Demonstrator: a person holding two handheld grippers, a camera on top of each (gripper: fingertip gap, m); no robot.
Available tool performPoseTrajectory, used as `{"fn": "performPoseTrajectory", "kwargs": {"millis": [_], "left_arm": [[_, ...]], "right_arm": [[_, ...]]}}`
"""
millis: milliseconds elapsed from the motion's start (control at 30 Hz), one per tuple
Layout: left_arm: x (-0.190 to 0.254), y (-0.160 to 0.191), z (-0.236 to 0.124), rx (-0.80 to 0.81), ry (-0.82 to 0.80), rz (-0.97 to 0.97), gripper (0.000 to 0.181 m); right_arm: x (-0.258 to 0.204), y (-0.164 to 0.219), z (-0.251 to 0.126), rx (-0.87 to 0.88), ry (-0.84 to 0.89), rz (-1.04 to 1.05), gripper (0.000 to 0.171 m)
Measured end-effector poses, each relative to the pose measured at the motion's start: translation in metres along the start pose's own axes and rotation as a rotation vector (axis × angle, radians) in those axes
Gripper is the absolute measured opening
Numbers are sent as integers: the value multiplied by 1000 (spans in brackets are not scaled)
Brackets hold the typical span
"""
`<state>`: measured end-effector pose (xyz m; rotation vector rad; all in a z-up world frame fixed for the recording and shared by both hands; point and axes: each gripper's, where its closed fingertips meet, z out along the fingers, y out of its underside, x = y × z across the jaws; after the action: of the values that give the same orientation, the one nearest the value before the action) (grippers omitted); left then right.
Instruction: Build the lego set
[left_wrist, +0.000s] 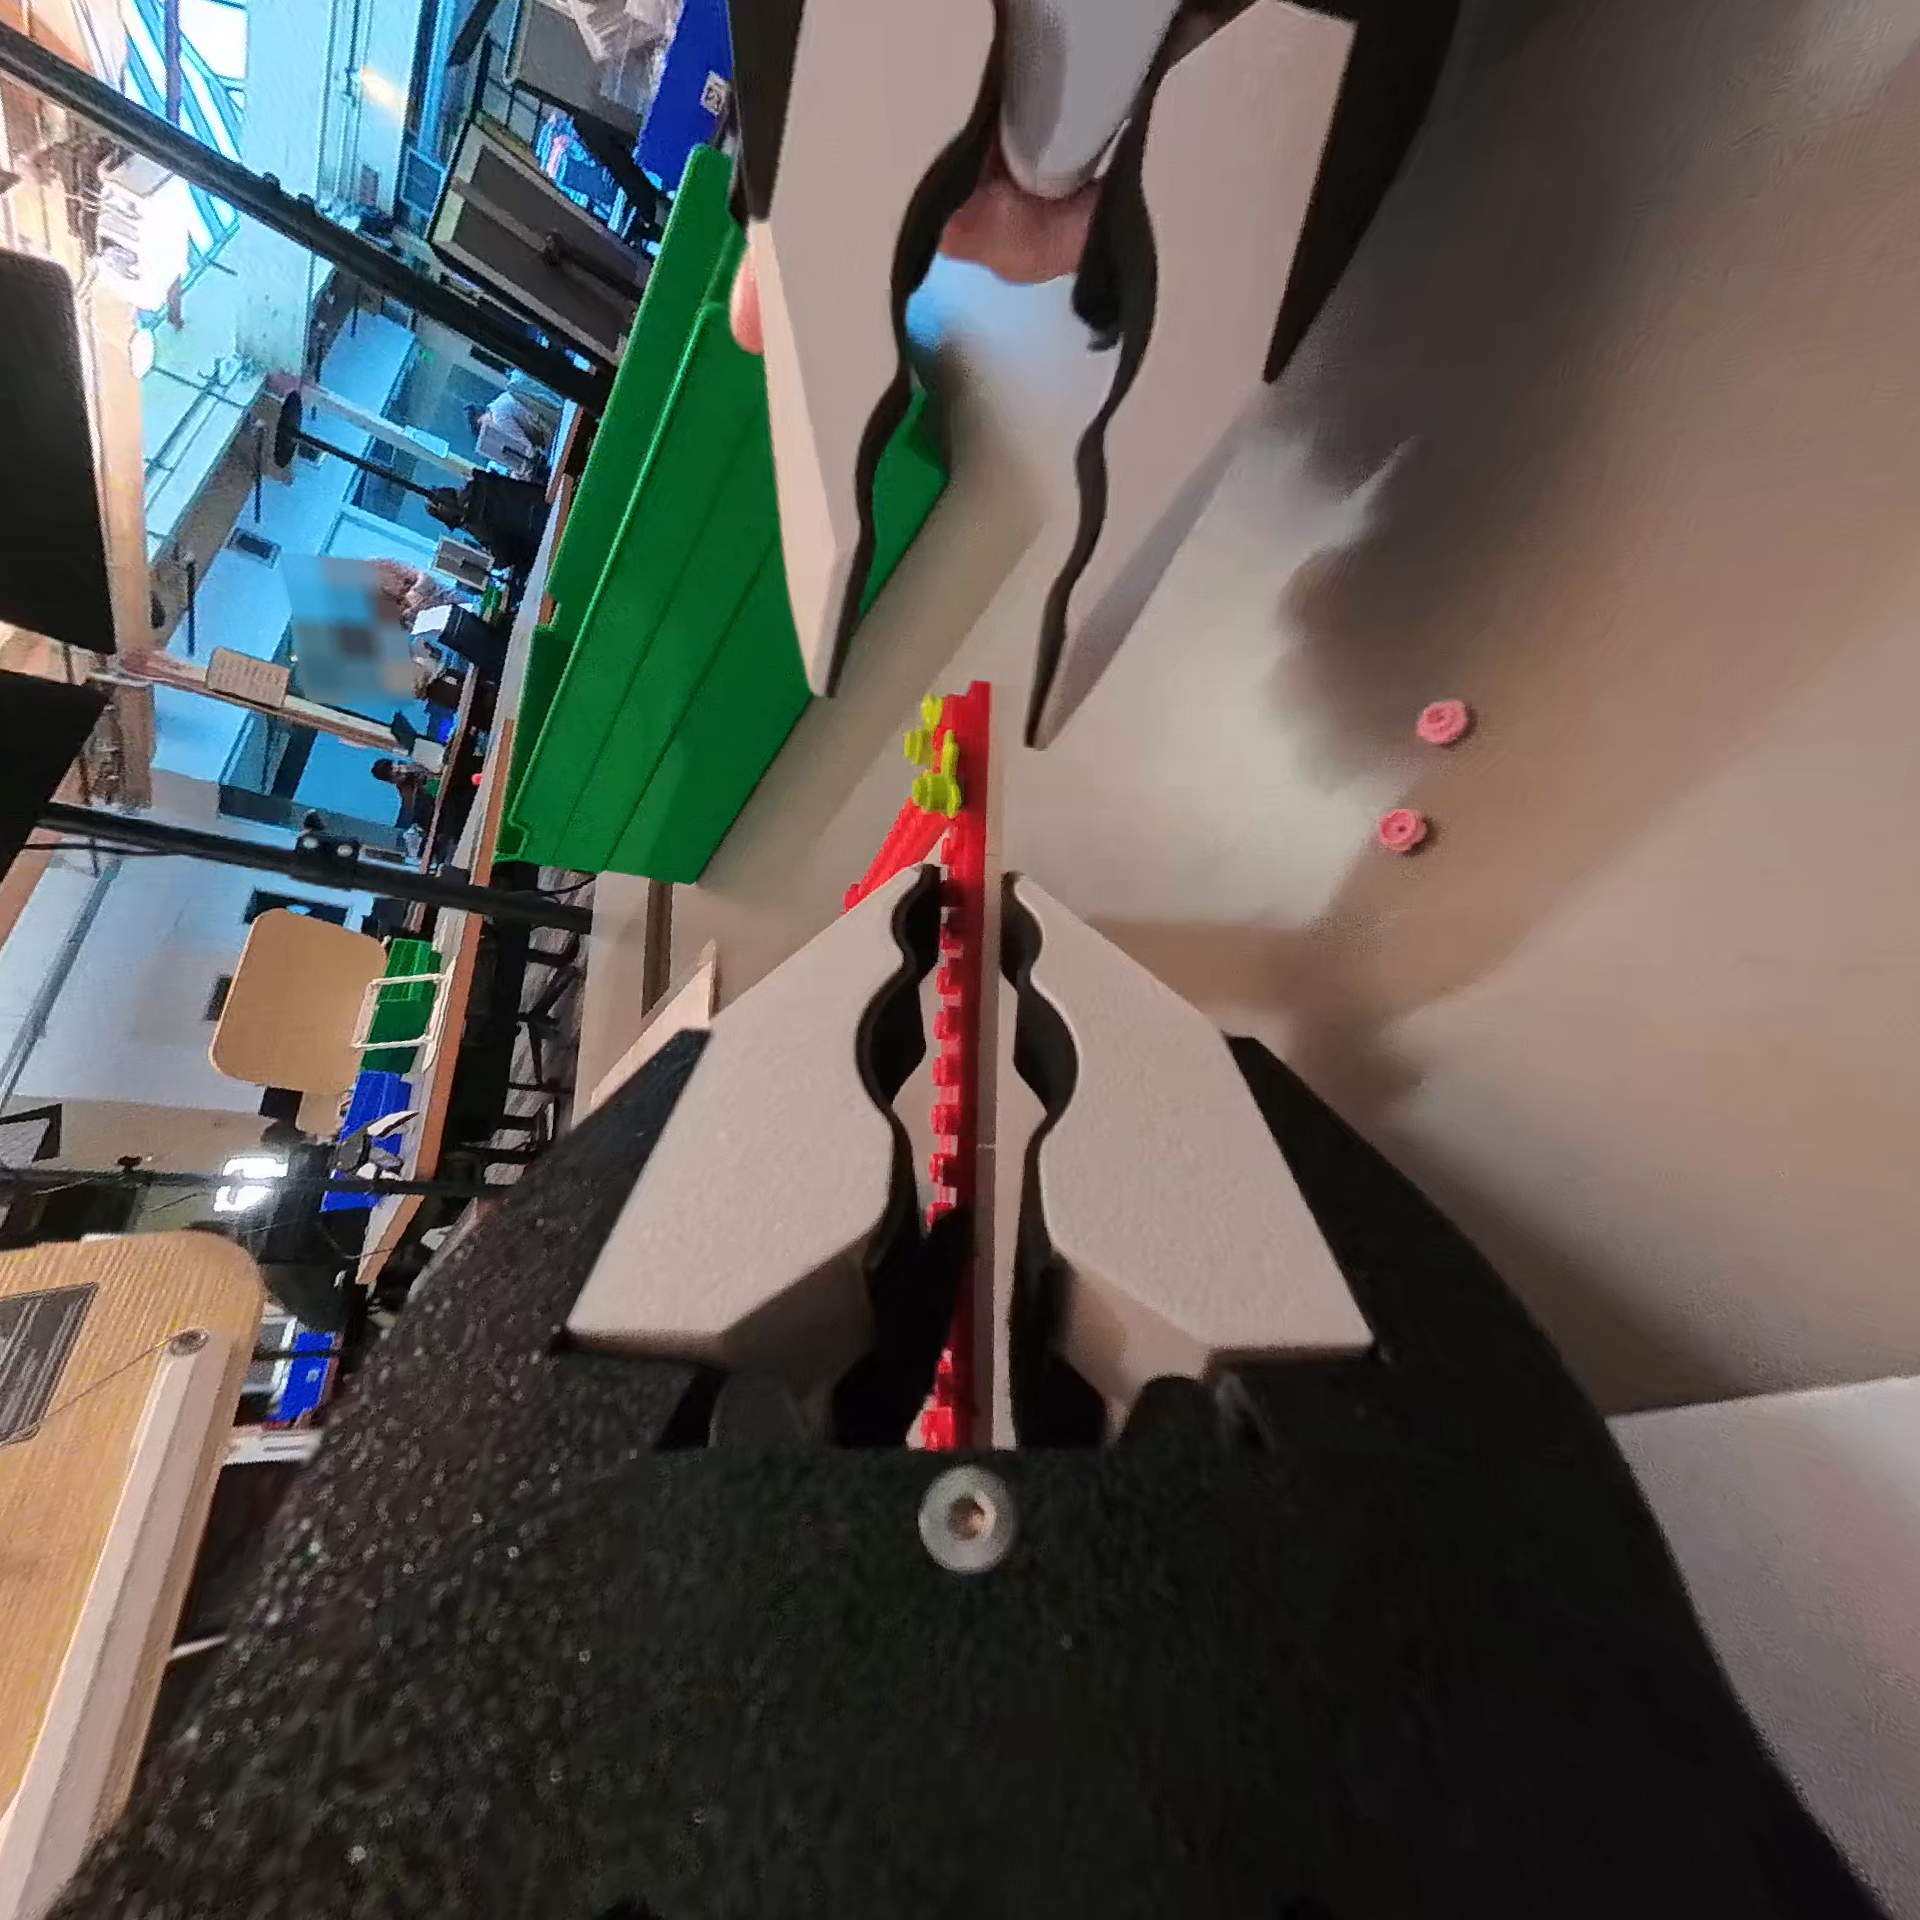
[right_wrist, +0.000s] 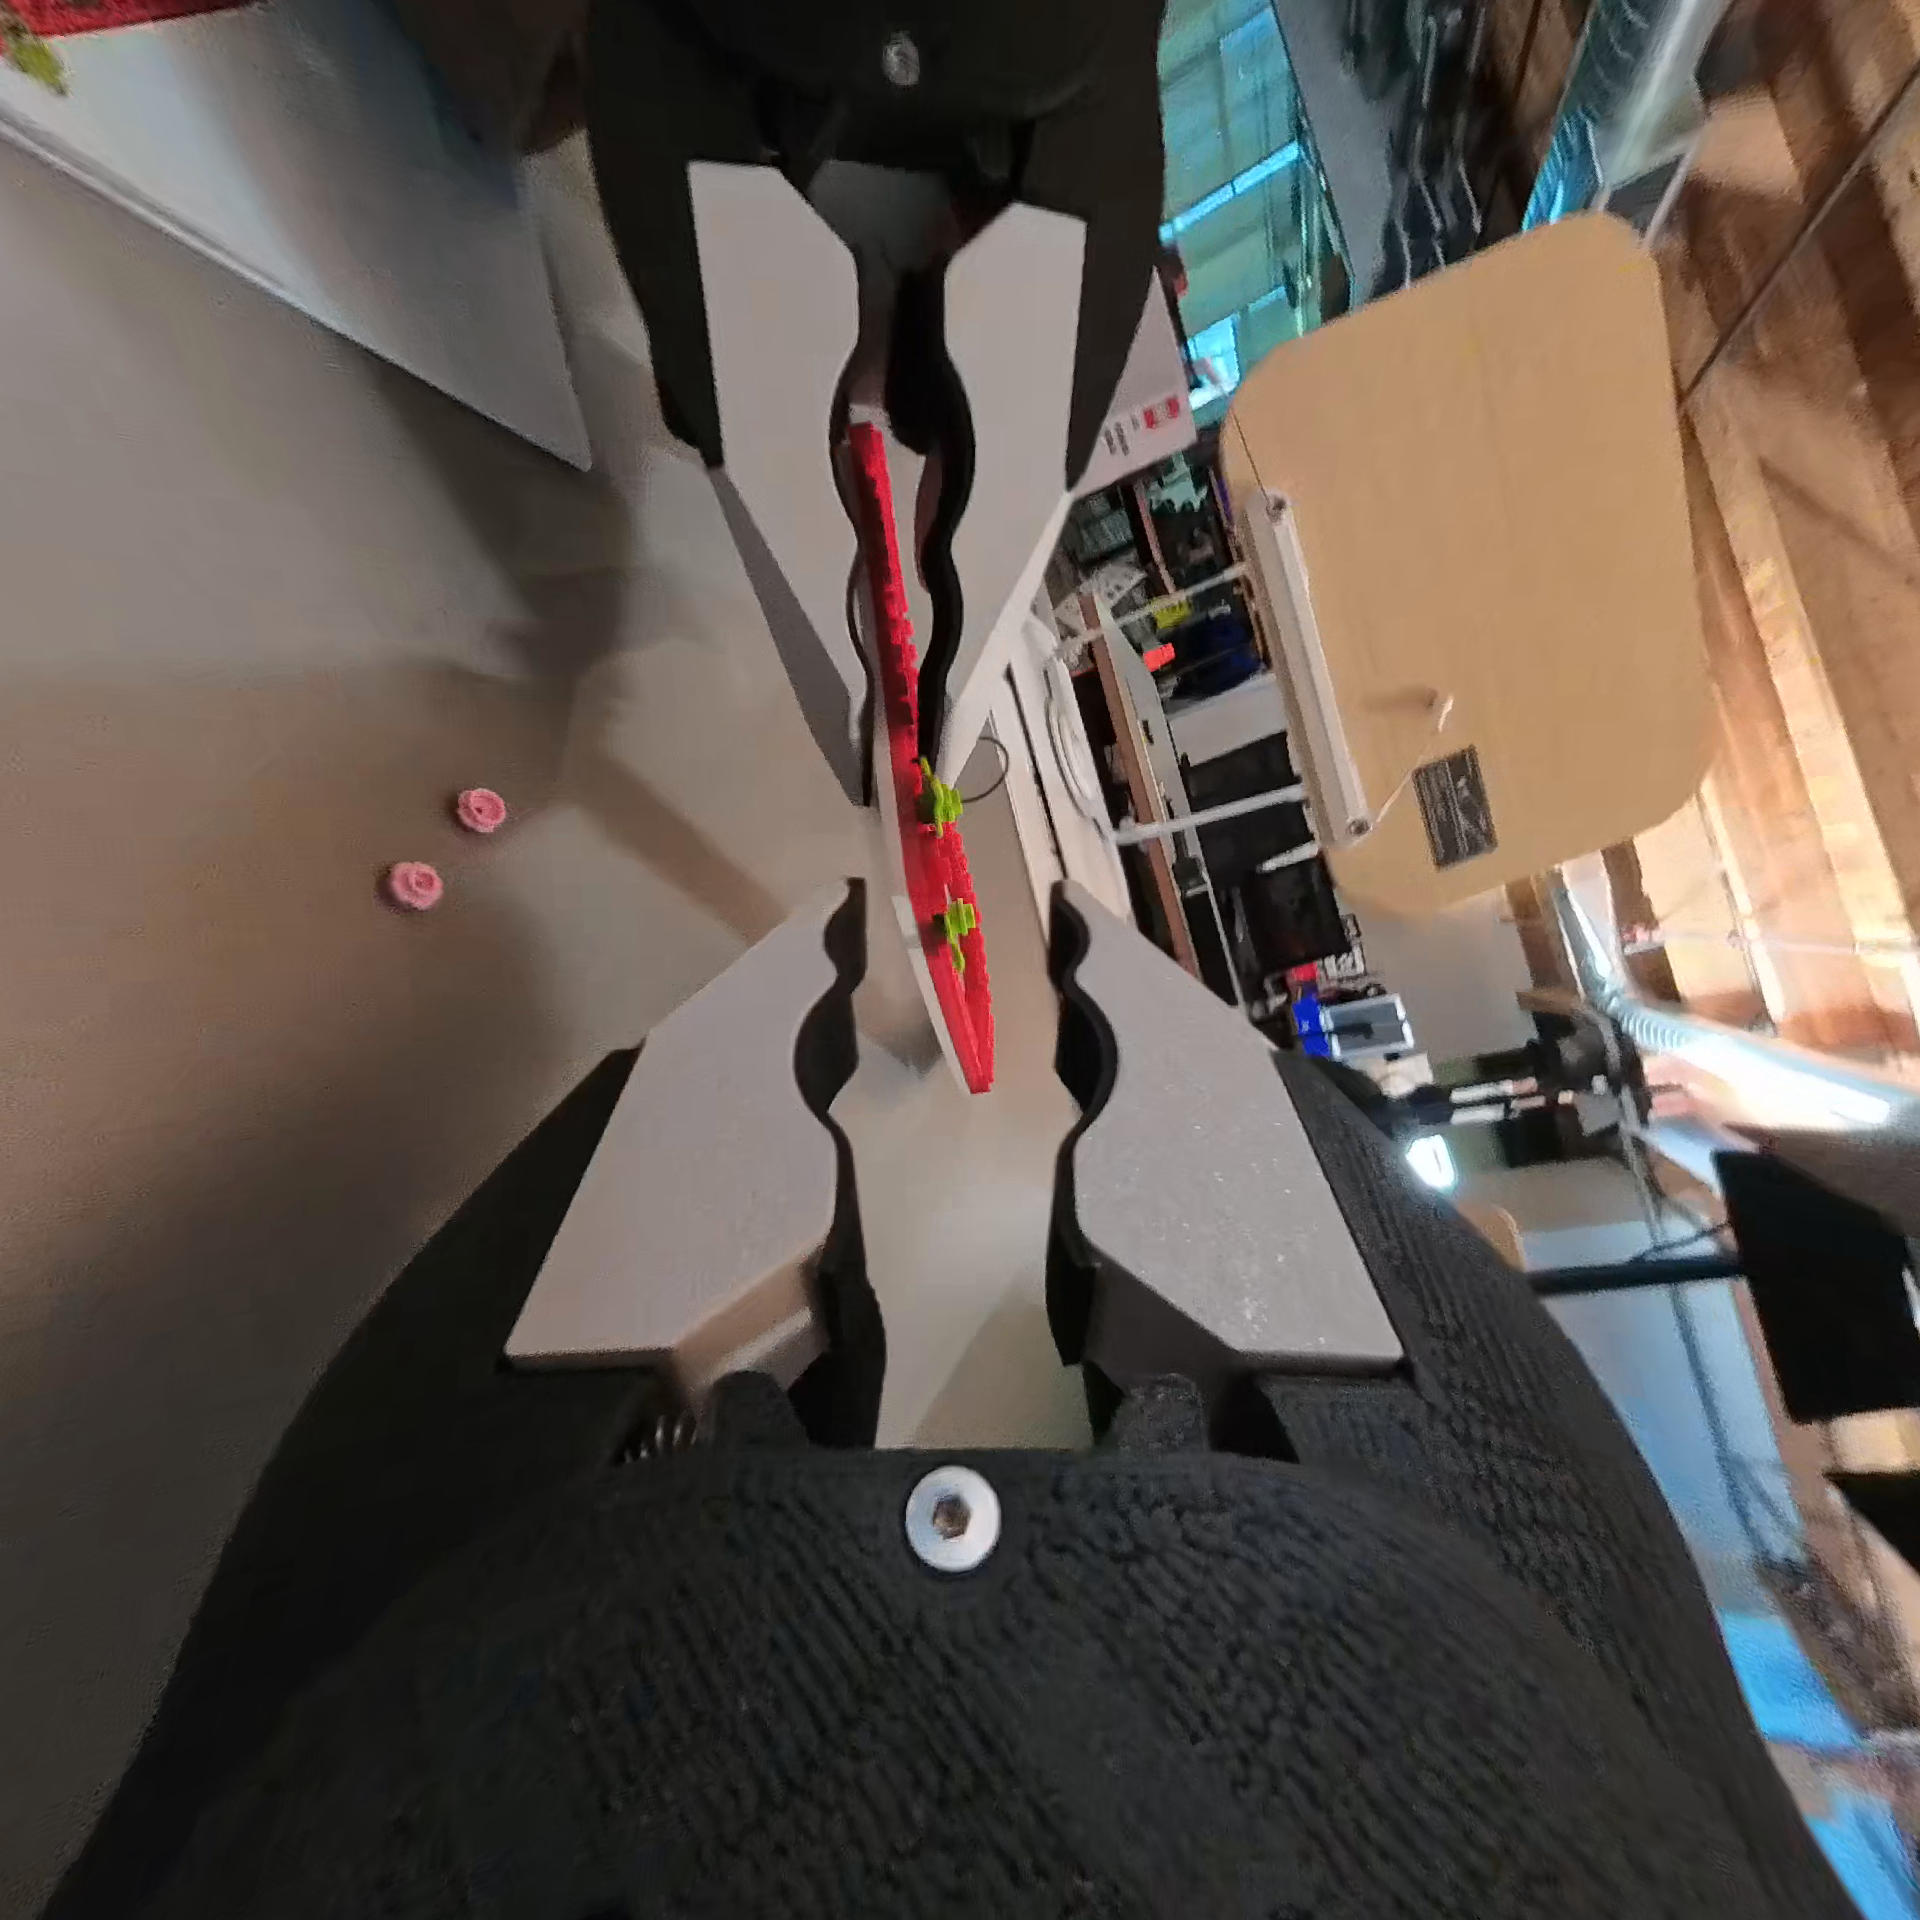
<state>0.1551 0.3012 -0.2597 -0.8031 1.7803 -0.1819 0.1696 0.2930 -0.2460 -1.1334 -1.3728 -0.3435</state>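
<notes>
Bright daylight floods from the windows (left_wrist: 208, 343) behind my bench; soft smeared shadows lie on the tabletop (left_wrist: 1558, 935). Wide-angle bending warps the edges, and motion blur softens the background.

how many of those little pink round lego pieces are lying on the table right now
2. Both lie loose on the table, close together, beside the red plate the left gripper holds: one pink round piece, the other pink round piece just next to it. More may be hidden.

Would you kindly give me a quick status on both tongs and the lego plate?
Left tongs shut on red plate, held on edge. Right tongs open, empty, facing its free end. Green bits on plate; two pink studs loose on table. Nothing in the way.
</notes>
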Motion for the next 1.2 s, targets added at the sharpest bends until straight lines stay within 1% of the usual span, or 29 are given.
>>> {"fn": "performPoseTrajectory", "kwargs": {"millis": [133,167,267,333,500,600,633,700,733,833,867,933,1000,1200], "left_arm": [[5,2,-2,18,38,-6,9],[6,2,-2,21,50,-12,9],[11,4,-3,23,87,-17,11],[14,5,-3,17,104,-17,15],[19,13,-5,-33,161,-79,22],[15,15,-13,-63,196,-183,42],[10,23,-16,-127,194,-212,51],[-6,34,-25,-257,163,-313,68],[-14,35,-31,-290,145,-361,77],[-39,26,-48,-308,40,-464,76],[-44,21,-53,-295,8,-505,74],[-50,15,-62,-285,-44,-581,73],[-52,14,-70,-278,-99,-653,72],[-50,11,-92,-108,-268,-903,74]], "right_arm": [[-11,-3,0,52,-27,-124,14],[-14,-5,1,62,-34,-149,13],[-22,-10,1,91,-53,-200,20],[-24,-10,3,76,-47,-245,9],[-35,-10,10,36,-30,-352,8],[-47,-10,14,28,-54,-421,8],[-51,-10,15,34,-70,-425,9],[-55,-10,15,43,-104,-425,9],[-56,-9,15,45,-118,-428,10],[-61,-4,16,44,-183,-435,12],[-62,-2,16,33,-217,-407,16],[-64,1,15,20,-280,-337,15],[-63,3,13,20,-321,-296,18],[-61,2,-4,47,-452,-116,34]]}}
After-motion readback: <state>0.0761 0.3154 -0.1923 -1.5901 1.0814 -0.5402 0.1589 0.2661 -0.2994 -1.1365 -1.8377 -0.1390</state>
